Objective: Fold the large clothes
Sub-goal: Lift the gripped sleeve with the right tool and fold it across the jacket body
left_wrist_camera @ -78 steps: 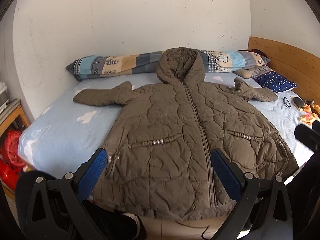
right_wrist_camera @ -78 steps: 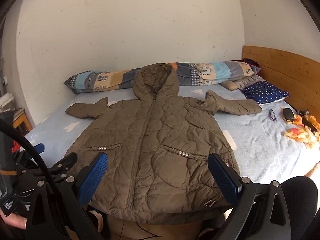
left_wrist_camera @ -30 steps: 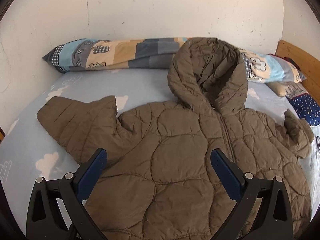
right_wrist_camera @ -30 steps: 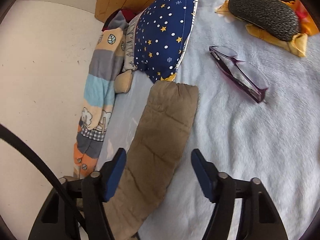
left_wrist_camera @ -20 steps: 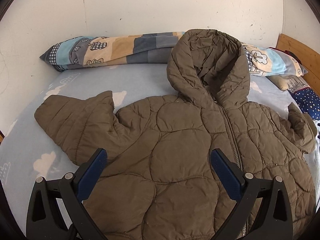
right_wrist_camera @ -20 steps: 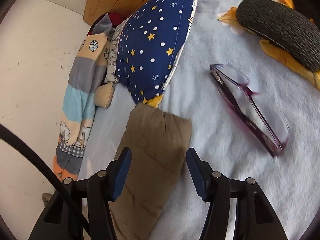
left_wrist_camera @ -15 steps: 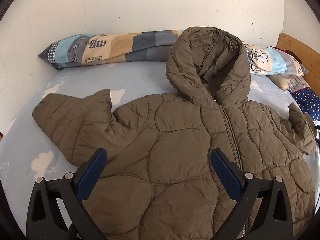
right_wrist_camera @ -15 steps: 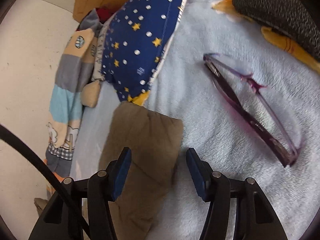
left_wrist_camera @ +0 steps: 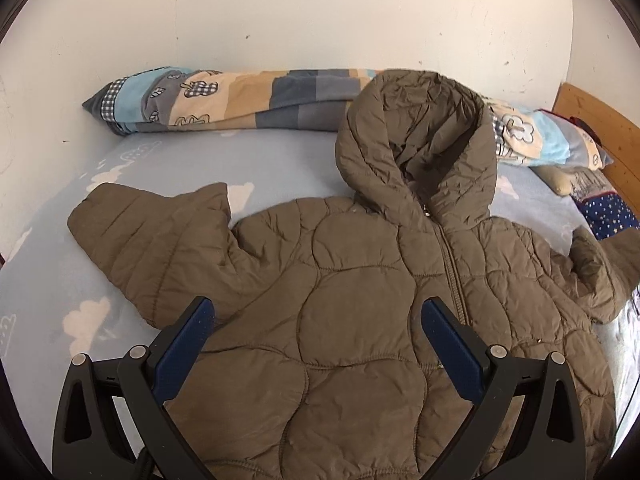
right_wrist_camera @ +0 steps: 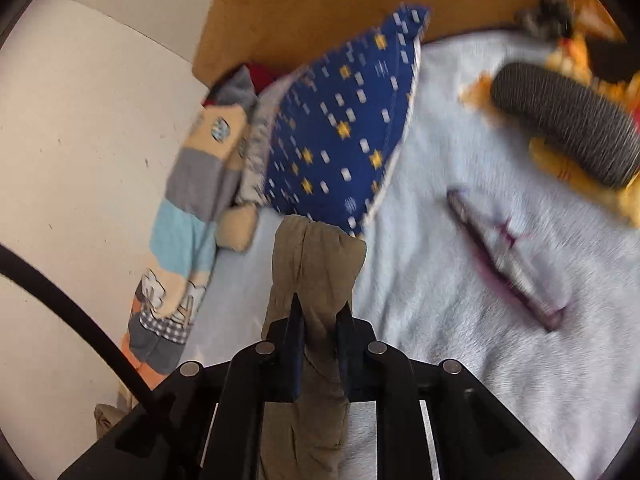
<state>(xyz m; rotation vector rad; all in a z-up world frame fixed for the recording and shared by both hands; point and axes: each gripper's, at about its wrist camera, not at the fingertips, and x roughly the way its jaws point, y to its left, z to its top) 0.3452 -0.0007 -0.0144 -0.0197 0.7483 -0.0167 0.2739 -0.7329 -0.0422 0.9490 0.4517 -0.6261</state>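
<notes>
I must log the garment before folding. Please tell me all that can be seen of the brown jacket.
The jacket is olive-brown, quilted and puffy, with a hood and a closed front zip. It lies front up on the light blue bed, sleeves spread. The right hand-held gripper is closing on the bunched cuff of one sleeve. The left hand-held gripper is open above its chest.

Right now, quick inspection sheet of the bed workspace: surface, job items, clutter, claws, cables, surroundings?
Surface: light blue bed sheet with cloud print.
Job's things: brown hooded jacket spread flat, zipped; right sleeve bunched.
Clutter: glasses, dark case, orange cloth, starry pillow, patchwork bolster.
Claws: left claw open above jacket; right claw closing on the sleeve.
Cables: black cable beside right claw.
Surroundings: white wall, wooden headboard.
</notes>
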